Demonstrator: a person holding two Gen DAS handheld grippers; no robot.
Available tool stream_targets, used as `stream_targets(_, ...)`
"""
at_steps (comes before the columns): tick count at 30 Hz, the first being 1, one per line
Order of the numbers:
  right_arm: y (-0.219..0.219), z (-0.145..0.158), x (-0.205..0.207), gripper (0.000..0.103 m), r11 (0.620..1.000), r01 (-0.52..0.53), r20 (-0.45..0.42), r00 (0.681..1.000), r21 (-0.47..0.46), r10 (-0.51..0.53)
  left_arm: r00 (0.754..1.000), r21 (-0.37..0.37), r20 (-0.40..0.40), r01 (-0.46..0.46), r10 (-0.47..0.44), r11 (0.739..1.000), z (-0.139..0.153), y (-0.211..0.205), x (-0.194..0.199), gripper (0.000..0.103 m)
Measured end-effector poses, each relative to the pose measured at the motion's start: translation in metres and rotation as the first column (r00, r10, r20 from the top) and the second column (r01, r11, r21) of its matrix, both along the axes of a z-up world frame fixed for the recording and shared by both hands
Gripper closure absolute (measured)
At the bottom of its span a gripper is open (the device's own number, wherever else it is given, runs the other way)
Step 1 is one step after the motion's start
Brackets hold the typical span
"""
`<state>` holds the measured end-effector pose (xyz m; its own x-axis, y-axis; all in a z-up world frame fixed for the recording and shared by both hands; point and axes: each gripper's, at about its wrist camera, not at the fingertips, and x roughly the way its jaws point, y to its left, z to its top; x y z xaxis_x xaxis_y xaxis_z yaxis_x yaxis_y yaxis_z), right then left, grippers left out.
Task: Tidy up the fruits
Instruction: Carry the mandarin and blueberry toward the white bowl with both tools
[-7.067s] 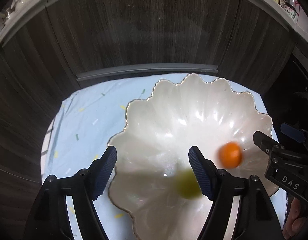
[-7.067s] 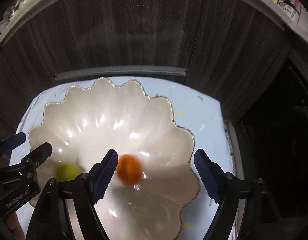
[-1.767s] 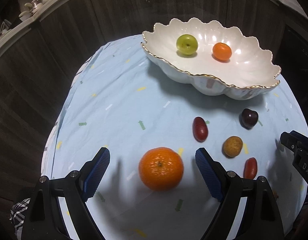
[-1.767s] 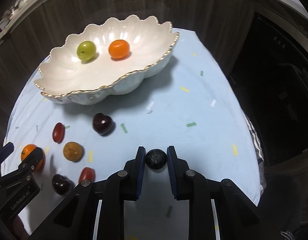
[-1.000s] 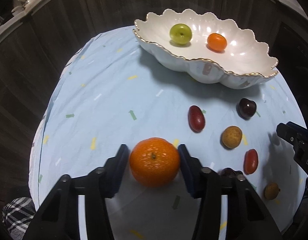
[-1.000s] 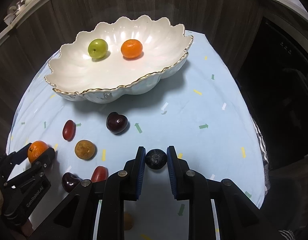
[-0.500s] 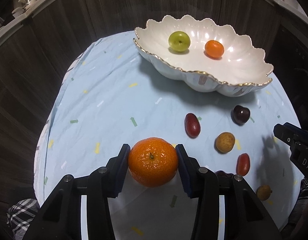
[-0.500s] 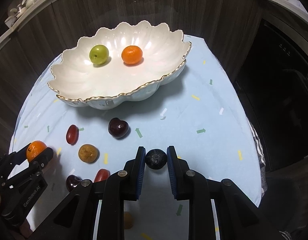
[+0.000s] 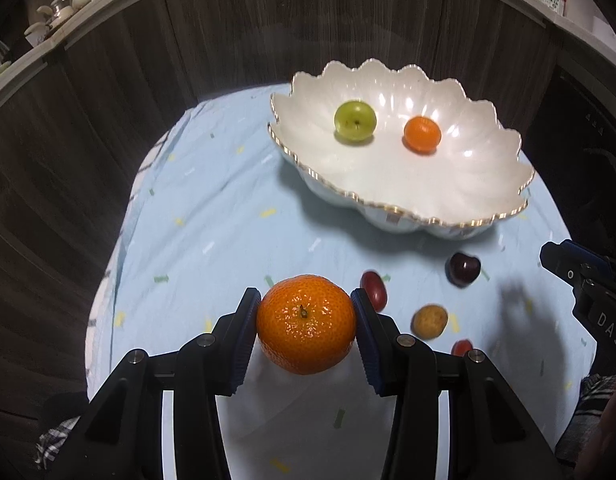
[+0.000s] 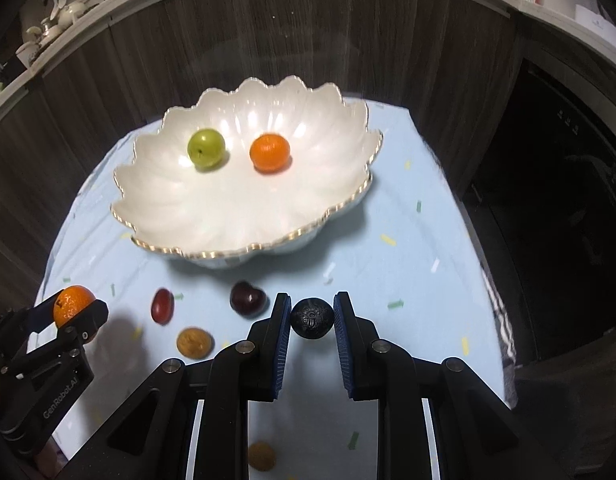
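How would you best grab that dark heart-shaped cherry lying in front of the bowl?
Close the fingers across the dark cherry's rounded flanks, coming from above. It lies clear of the red oval fruit and the bowl, so there looks to be room.

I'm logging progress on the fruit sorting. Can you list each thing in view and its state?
left gripper: shut on the mandarin.
right gripper: shut on the dark berry.
bowl: upright on the cloth, holding fruit.
green fruit: in the bowl.
small orange: in the bowl.
dark cherry: loose on the cloth.
red oval fruit: loose on the cloth.
brown fruit: loose on the cloth.
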<state>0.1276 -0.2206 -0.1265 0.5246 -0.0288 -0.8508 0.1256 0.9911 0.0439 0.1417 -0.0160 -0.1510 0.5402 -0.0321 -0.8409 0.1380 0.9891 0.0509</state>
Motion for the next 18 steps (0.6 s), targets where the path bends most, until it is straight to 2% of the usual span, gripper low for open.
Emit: stream_targets(18, -0.012, 0.035, 0.051, 0.080, 0.999, -0.024, 0.075, 0.997, -0.022, 0.026, 0.997, -0.030, 0.058, 0.052, -0.050, 0.998, 0.043, -0.021, 0.061, 0.057)
